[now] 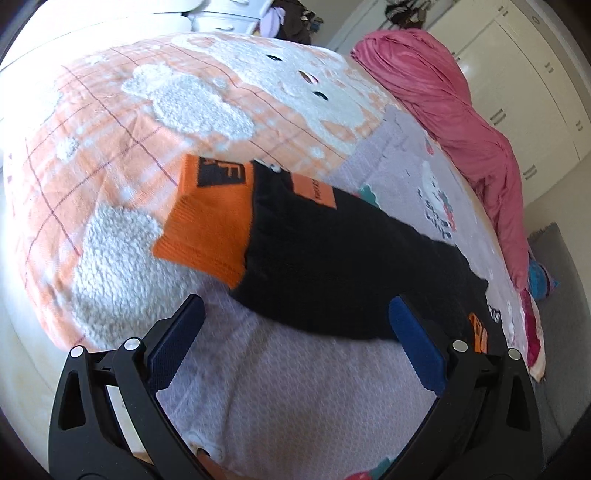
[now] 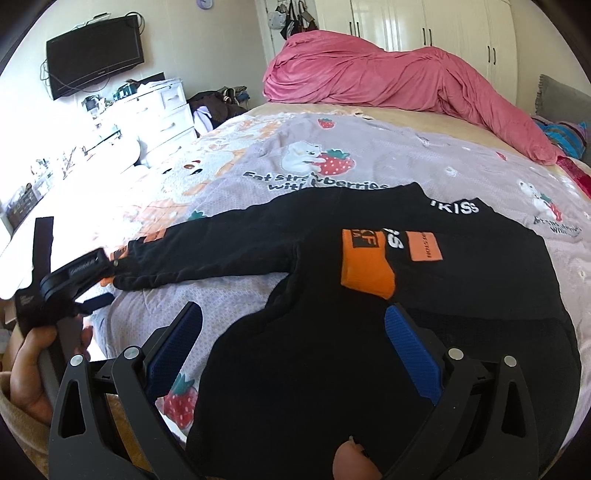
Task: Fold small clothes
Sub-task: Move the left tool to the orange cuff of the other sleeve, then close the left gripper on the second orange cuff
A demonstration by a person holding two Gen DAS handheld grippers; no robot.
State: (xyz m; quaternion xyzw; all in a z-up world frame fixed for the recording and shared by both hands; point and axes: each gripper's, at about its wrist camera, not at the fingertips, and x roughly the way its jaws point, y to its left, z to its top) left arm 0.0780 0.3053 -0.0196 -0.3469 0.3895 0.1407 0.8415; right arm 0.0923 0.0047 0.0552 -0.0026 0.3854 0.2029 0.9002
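Observation:
A small black sweatshirt (image 2: 332, 369) lies flat on the bed's printed cover (image 2: 369, 155). One sleeve with an orange cuff (image 2: 365, 266) is folded across its chest, beside an orange patch (image 2: 423, 245). The other sleeve (image 2: 207, 251) stretches out to the left. My right gripper (image 2: 293, 325) hovers open over the sweatshirt's lower body, nothing between its blue pads. My left gripper (image 2: 107, 282), held by a hand (image 2: 29, 373), is at that sleeve's end. In the left wrist view, the left gripper (image 1: 299, 325) is open, with black sweatshirt cloth (image 1: 332, 266) just ahead and the orange cuff (image 1: 207, 225) beyond.
A crumpled pink duvet (image 2: 388, 74) fills the bed's far side. An orange plaid blanket with fluffy white patches (image 1: 147, 122) covers the end near the left gripper. A white dresser (image 2: 162, 107), a wall TV (image 2: 94, 51) and white wardrobes (image 2: 443, 26) stand beyond.

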